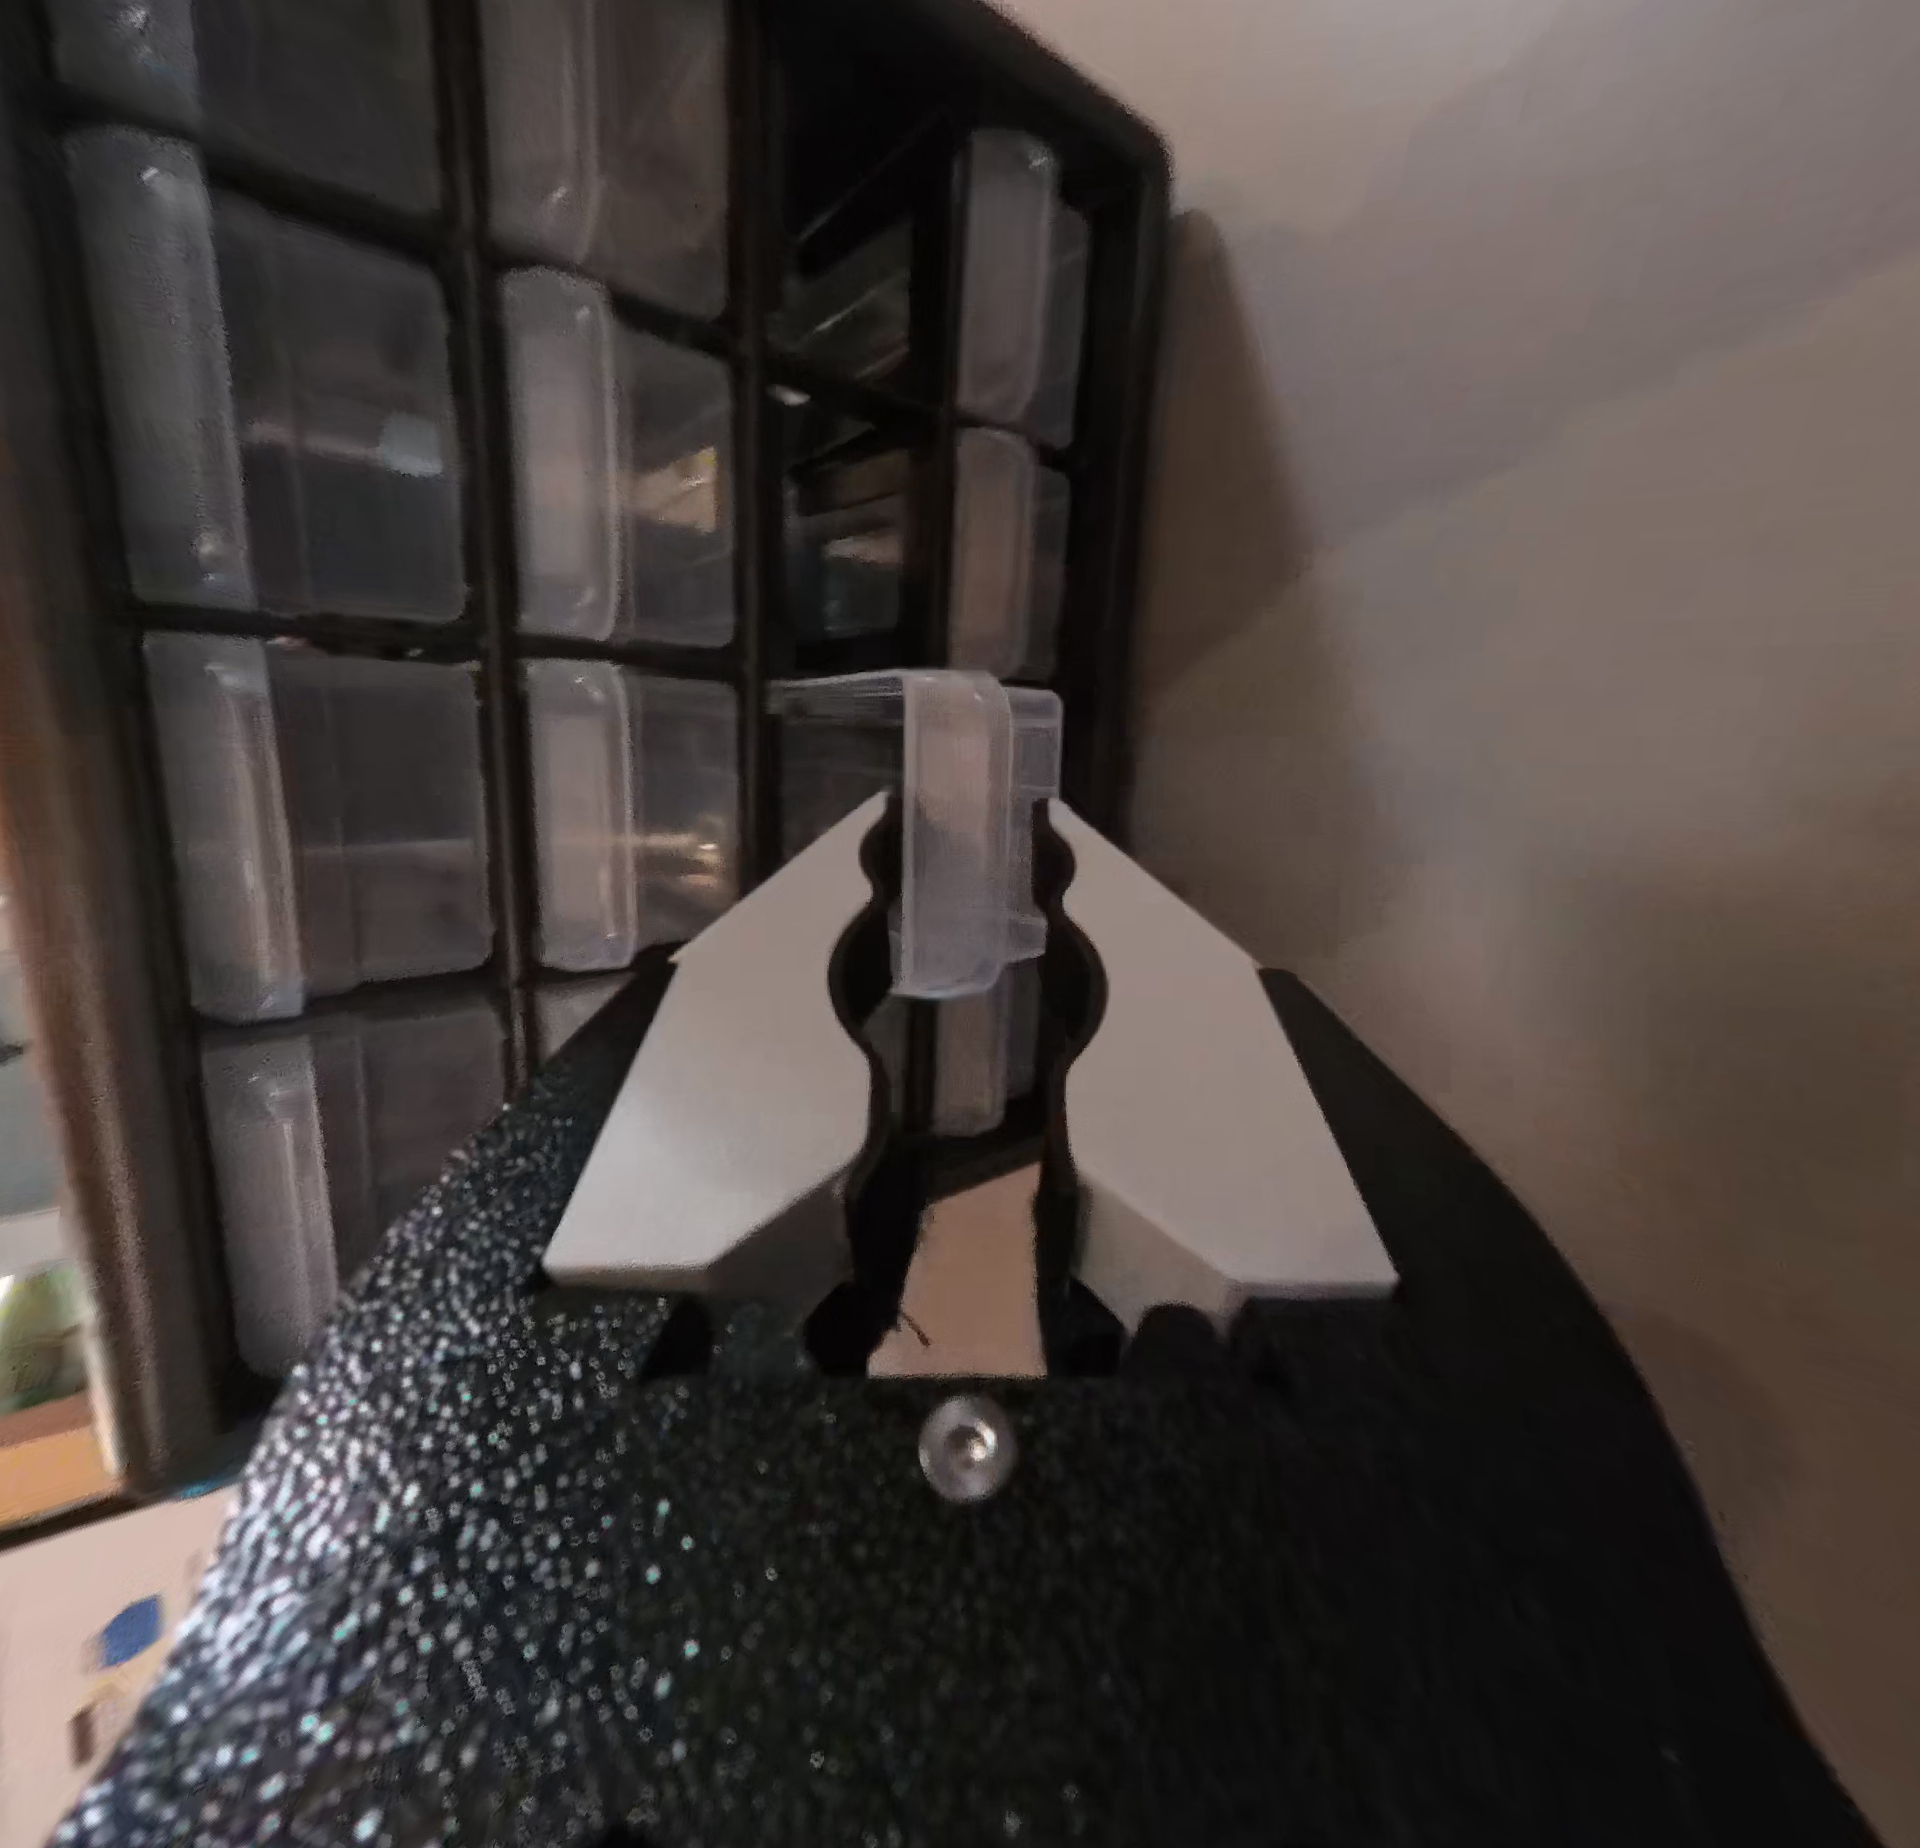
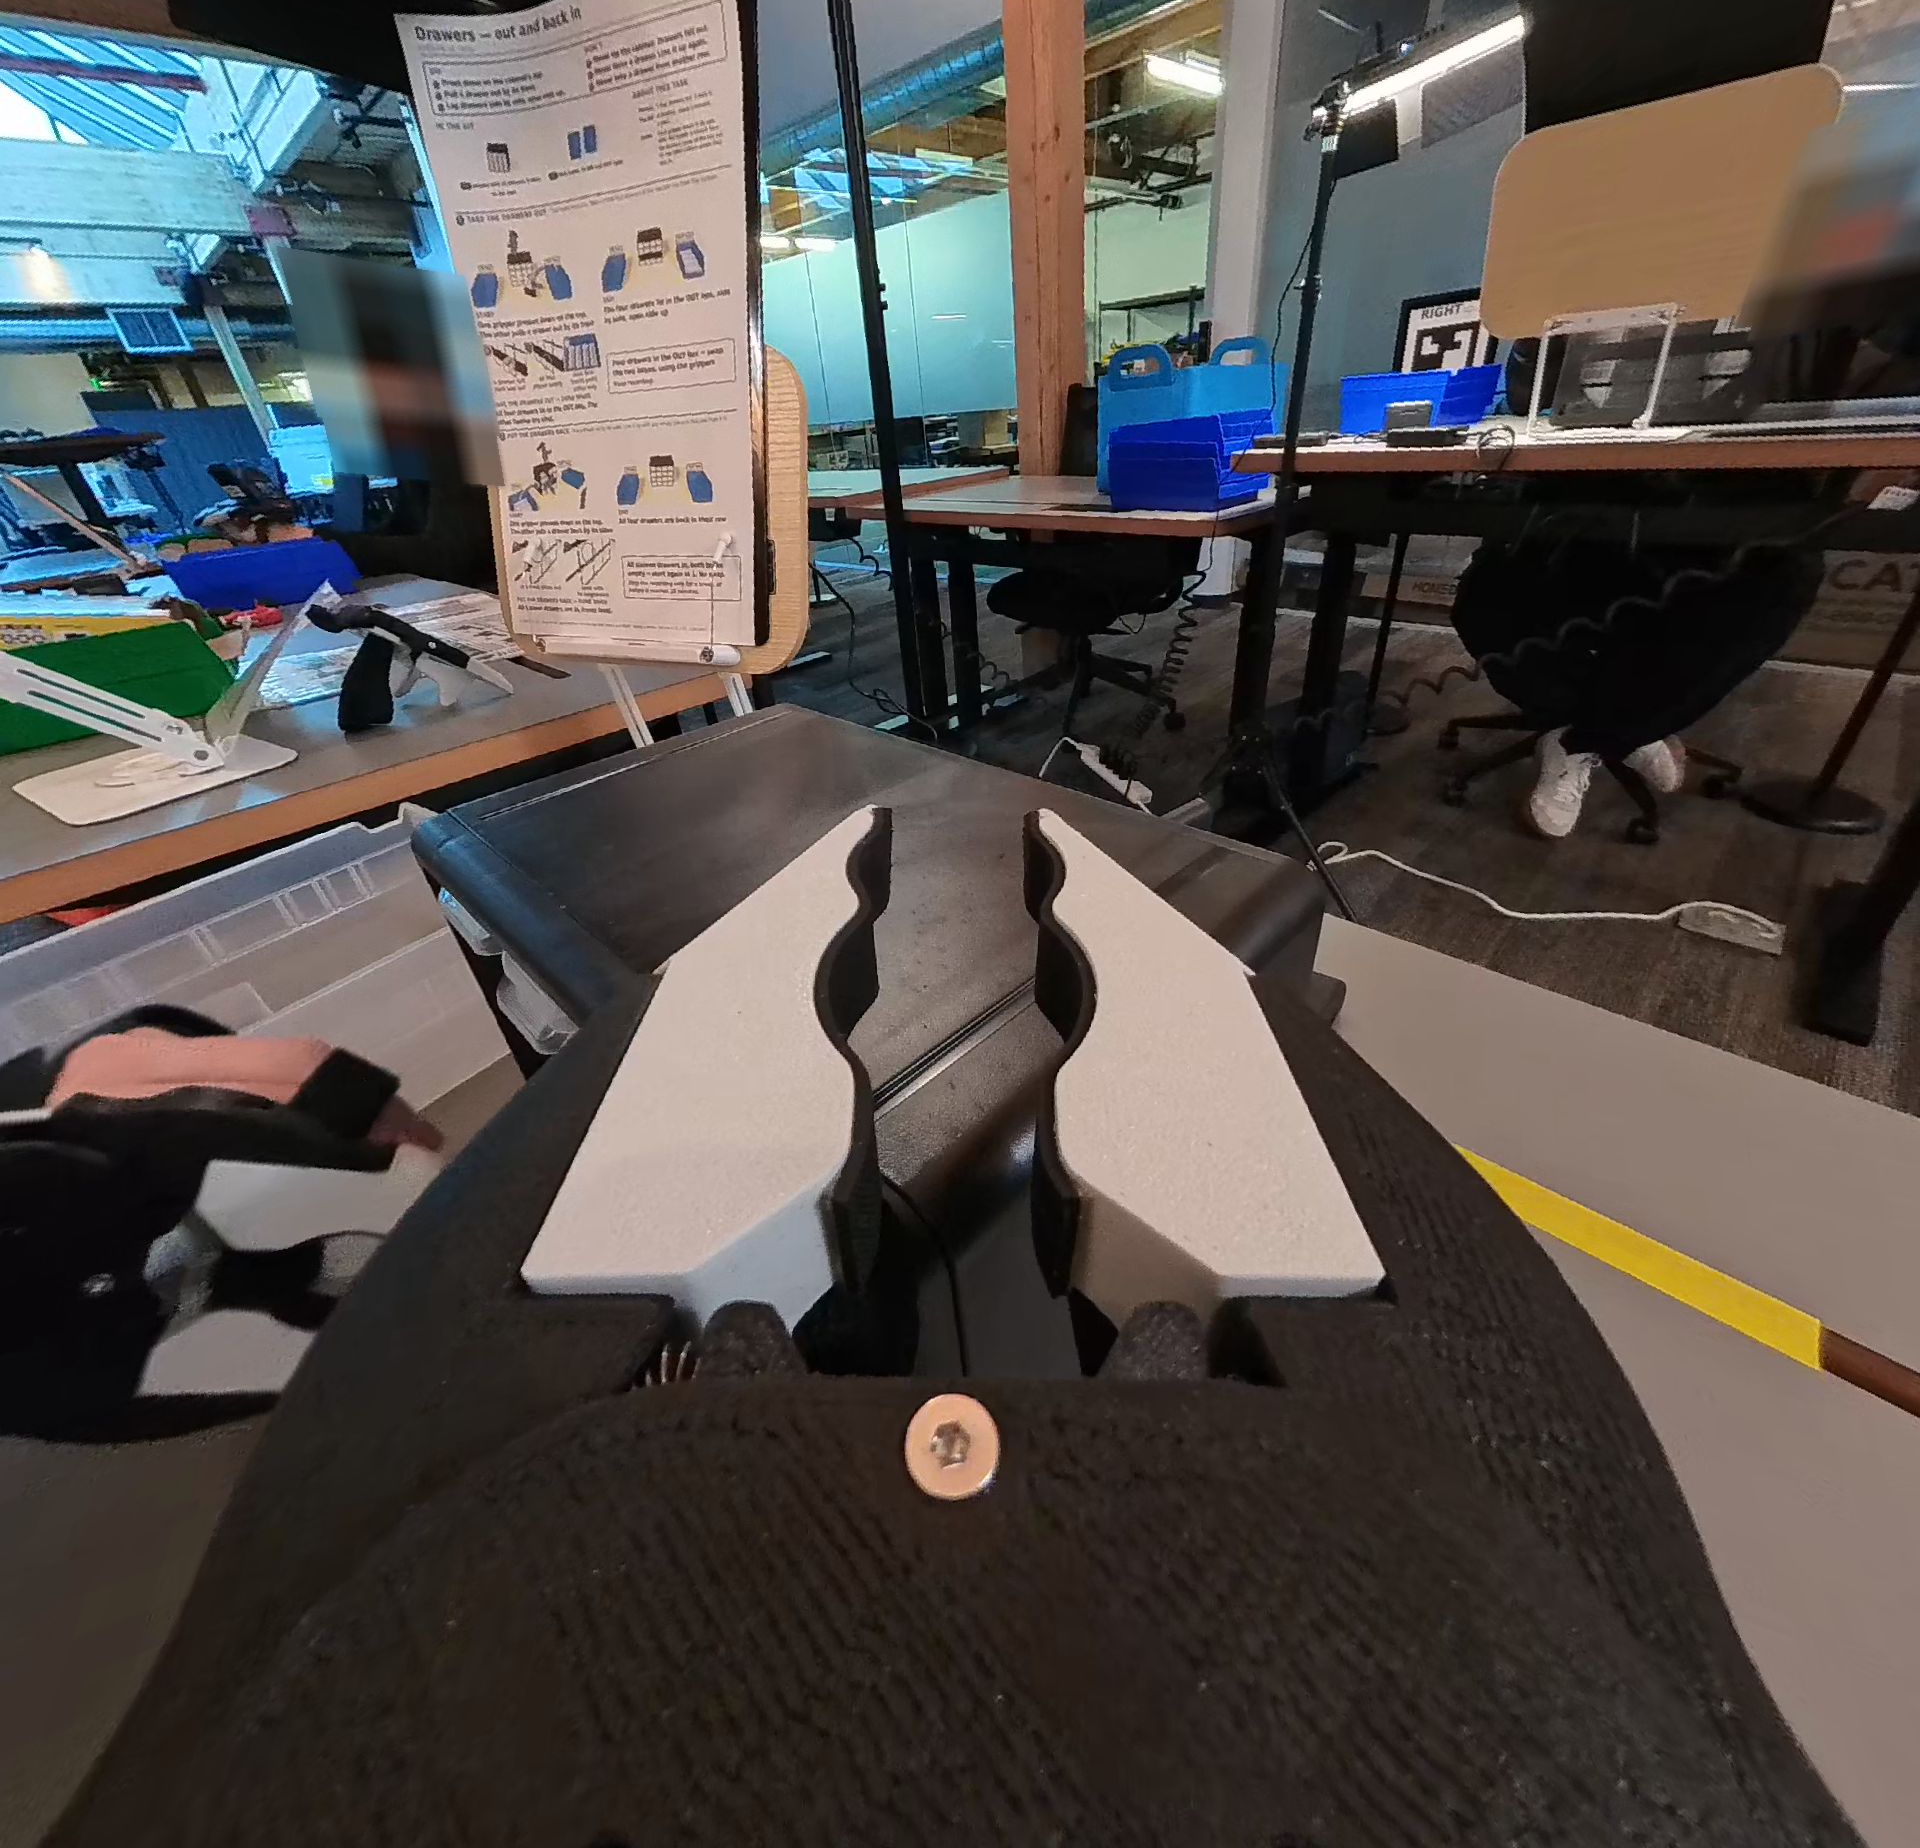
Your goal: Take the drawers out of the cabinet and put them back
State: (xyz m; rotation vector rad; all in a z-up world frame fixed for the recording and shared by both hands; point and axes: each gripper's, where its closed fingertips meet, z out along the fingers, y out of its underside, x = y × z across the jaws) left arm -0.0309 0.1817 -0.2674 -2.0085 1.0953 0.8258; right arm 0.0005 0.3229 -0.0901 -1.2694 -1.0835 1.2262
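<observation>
In the left wrist view the black cabinet (image 1: 1138, 240) shows turned sideways, with several clear plastic drawers (image 1: 343, 416) in its slots. My left gripper (image 1: 961, 811) is shut on the handle of a clear drawer (image 1: 956, 842), which sticks out a little from its slot. Two slots (image 1: 842, 541) beside it look dark and open. In the right wrist view my right gripper (image 2: 958, 822) is open and empty, with its fingers over the flat top of the cabinet (image 2: 727, 842). Whether it touches the top is unclear. The left gripper and a gloved hand (image 2: 208, 1175) show at the left.
A clear plastic bin (image 2: 260, 925) sits left of the cabinet on the grey table (image 2: 1558, 1071). Yellow tape (image 2: 1642, 1258) marks the table at the right. An instruction sheet on a stand (image 2: 603, 323) stands behind. A plain wall (image 1: 1558, 551) lies beyond the cabinet.
</observation>
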